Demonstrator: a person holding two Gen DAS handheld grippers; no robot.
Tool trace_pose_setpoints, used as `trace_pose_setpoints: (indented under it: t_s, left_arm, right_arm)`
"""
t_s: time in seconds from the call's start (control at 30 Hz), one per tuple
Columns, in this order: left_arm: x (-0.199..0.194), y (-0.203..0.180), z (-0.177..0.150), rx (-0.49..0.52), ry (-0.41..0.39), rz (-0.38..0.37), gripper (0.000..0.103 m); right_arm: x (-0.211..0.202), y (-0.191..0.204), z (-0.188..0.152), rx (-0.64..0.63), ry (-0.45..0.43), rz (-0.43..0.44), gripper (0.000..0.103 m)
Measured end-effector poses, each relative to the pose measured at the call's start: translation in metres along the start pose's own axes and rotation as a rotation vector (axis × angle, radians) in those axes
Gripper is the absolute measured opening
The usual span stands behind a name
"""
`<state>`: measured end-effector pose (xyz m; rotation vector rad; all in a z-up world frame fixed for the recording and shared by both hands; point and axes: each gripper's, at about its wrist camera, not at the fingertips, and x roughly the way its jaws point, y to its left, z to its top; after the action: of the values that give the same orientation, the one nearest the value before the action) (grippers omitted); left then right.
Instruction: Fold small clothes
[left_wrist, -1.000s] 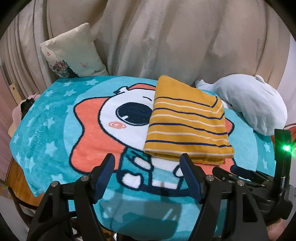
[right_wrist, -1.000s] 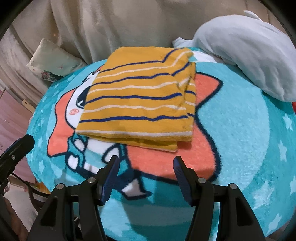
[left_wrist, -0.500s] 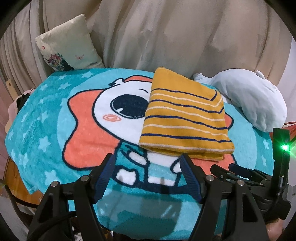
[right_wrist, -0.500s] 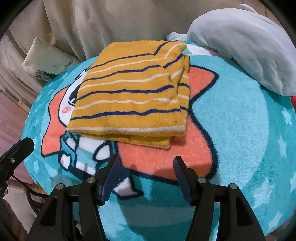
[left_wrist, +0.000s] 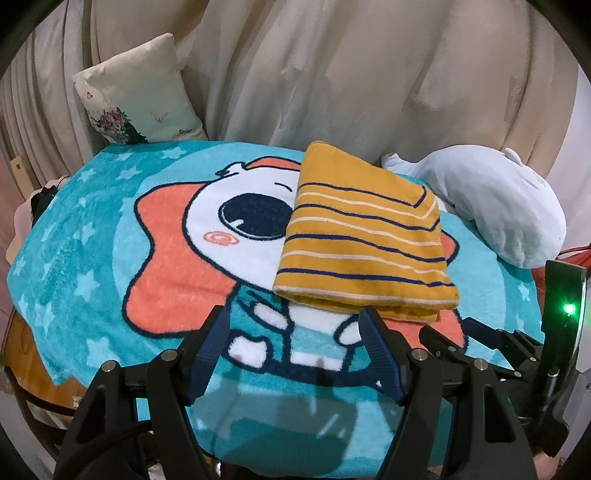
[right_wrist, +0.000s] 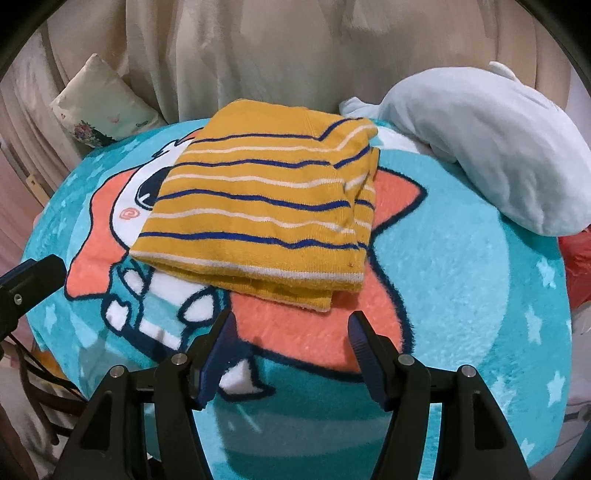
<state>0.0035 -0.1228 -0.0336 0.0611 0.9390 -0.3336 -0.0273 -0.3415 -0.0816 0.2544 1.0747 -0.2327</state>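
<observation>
Teal fleece blanket with a cartoon print covers the whole surface, a pale blue plush toy sits at its far right edge. Folded yellow striped shirt lies on the blanket's middle. Left gripper and right gripper both hang wide open just short of it, holding nothing.

You can see a fluffy teal blanket with white stars and a big cartoon face. A pale blue plush toy lies at its far right edge. A cream pillow with flowers leans on the beige curtain behind.
</observation>
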Motion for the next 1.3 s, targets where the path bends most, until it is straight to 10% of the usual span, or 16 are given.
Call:
trace_pose_setpoints:
  t_s: [1.3]
  left_arm:
    - [-0.034,0.014,-0.017,-0.076,-0.091,0.004,0.073]
  right_arm:
    - [-0.016,0.006,-0.011,-0.025,-0.028,-0.001,0.068]
